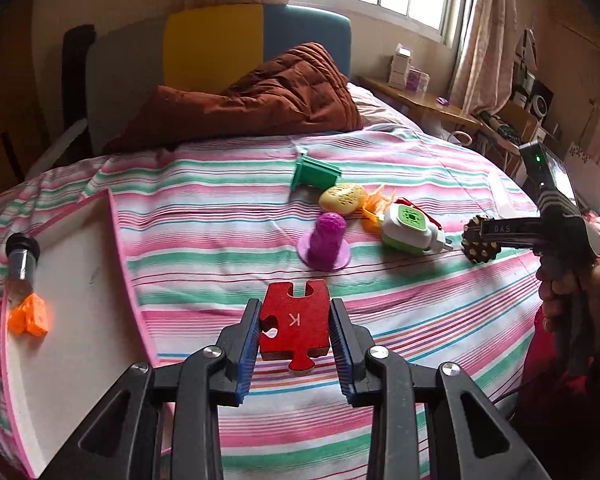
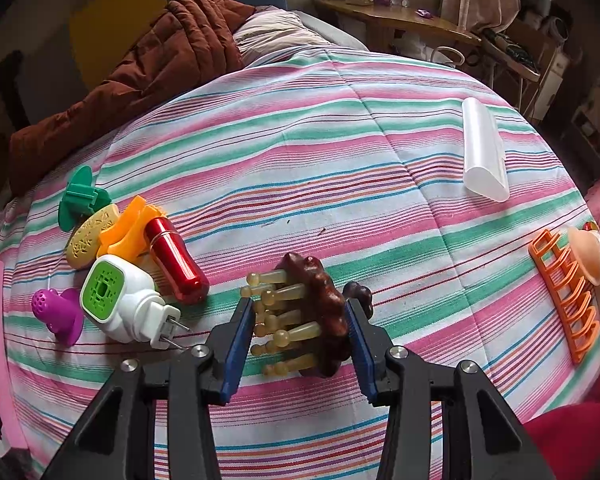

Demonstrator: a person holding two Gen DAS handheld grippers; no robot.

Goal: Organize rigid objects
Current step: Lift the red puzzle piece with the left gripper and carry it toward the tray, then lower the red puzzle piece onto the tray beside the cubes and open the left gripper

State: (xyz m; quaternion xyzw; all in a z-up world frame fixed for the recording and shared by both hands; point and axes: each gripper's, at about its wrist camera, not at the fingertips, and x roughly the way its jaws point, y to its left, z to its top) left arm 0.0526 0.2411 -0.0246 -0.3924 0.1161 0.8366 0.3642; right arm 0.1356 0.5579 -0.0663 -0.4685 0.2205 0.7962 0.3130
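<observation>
The left gripper (image 1: 294, 330) pinches a flat red puzzle piece (image 1: 294, 322) by its side edges above the striped bedsheet (image 1: 380, 300): stiff, probably light. The right gripper (image 2: 300, 330) clamps a brown massage brush (image 2: 320, 312) across its hard, glossy-looking back and softer prongs.

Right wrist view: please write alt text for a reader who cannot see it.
The right gripper holds a brown massage brush with amber bristles between its blue-padded jaws, above a striped bedsheet. Toys and a green-and-white plug-in device lie in a cluster to the left; an orange rack lies to the right.
</observation>
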